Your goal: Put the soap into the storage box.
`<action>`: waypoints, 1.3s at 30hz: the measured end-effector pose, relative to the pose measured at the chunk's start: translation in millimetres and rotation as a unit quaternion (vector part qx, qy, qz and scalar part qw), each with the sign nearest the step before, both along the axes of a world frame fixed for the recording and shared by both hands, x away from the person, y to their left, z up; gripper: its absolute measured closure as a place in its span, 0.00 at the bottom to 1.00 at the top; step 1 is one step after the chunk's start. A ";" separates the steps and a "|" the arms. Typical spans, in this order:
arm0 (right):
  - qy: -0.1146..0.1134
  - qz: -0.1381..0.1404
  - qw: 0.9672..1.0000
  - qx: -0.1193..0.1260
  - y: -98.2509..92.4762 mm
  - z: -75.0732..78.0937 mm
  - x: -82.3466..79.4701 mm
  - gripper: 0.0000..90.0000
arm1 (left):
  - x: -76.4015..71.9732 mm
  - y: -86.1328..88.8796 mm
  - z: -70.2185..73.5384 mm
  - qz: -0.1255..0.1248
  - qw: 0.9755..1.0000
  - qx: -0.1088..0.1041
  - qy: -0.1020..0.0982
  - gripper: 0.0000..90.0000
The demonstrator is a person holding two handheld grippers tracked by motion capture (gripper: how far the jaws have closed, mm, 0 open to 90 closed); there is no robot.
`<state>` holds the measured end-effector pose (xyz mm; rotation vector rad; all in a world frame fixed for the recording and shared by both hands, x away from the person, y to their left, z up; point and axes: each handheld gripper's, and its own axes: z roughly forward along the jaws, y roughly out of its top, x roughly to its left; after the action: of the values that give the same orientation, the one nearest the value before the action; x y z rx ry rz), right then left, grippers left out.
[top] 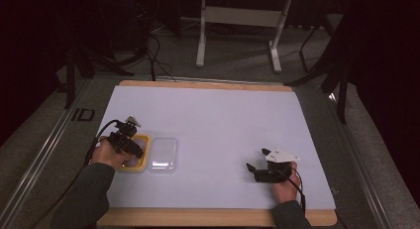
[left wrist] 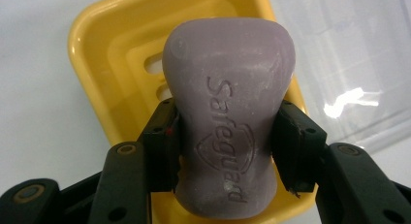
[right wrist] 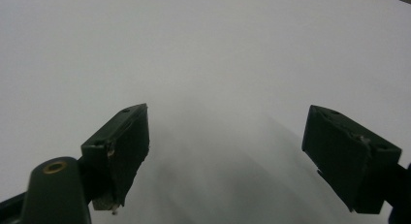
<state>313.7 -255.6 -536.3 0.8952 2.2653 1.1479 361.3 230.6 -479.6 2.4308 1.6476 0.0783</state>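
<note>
Jaws of the left gripper (left wrist: 228, 136) are pinching the soap (left wrist: 228, 112) at its waist, over the yellow dish (left wrist: 92, 44). Being slick, it is risking a slip and a miss. Right of the dish, the right gripper (right wrist: 225, 151) is gaping wide, empty.

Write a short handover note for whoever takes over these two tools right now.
Left tool: shut on the purple soap bar, gripping its sides, over the yellow soap dish. Whether the bar rests in the dish or hangs just above it cannot be told.
Right tool: open, holding nothing, low over the bare white mat at the person's right.
Clear lid: lies flat on the mat just right of the dish.
Done: bar grasped and brought to the dish.
Probably left: release the bar in the dish, then perhaps fit the lid.
</note>
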 end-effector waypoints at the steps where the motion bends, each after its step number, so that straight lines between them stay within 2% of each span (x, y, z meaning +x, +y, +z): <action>1: -0.001 0.001 1.000 0.000 -0.1 0.0 0.2 0.19 | 0.2 -0.7 -1.3 0.003 1.000 -0.001 -0.001 0.55; 7: 0.000 0.000 1.000 -0.001 0.0 0.0 0.1 0.19 | -0.3 -1.6 -3.1 0.009 1.000 0.012 -0.005 0.55; 10: 0.000 0.000 1.000 -0.002 0.4 -0.1 0.1 0.19 | -0.1 2.1 -4.1 0.018 1.000 0.005 -0.004 0.52; 13: 0.001 0.000 1.000 -0.002 0.5 -0.1 0.3 0.19 | -0.1 6.5 -1.2 0.023 1.000 -0.013 -0.005 0.48; 21: 0.000 0.001 1.000 -0.004 0.9 -0.3 0.3 0.19 | -1.9 7.2 16.0 0.020 0.999 -0.026 -0.038 0.41; 26: 0.001 0.001 1.000 -0.004 0.8 -0.3 0.4 0.19 | -1.5 5.1 22.8 0.010 0.998 -0.028 -0.055 0.41; 29: 0.001 0.001 1.000 -0.003 0.8 -0.3 0.4 0.19 | -1.9 -1.3 28.2 -0.019 0.996 -0.027 -0.077 0.41; 32: 0.001 0.002 1.000 -0.004 0.9 -0.3 0.5 0.19 | -1.3 -9.8 30.5 -0.044 0.995 -0.030 -0.084 0.40; 35: 0.001 0.002 1.000 -0.004 1.0 -0.3 0.4 0.19 | 0.1 -20.8 29.9 -0.070 0.993 -0.032 -0.092 0.40; 39: 0.002 0.002 1.000 -0.004 1.0 -0.4 0.6 0.19 | 0.0 -33.3 28.7 -0.103 0.989 -0.028 -0.106 0.40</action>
<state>314.3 -254.7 -536.7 0.8904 2.2742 1.1389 361.3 197.3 -450.9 2.4382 1.2859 0.2459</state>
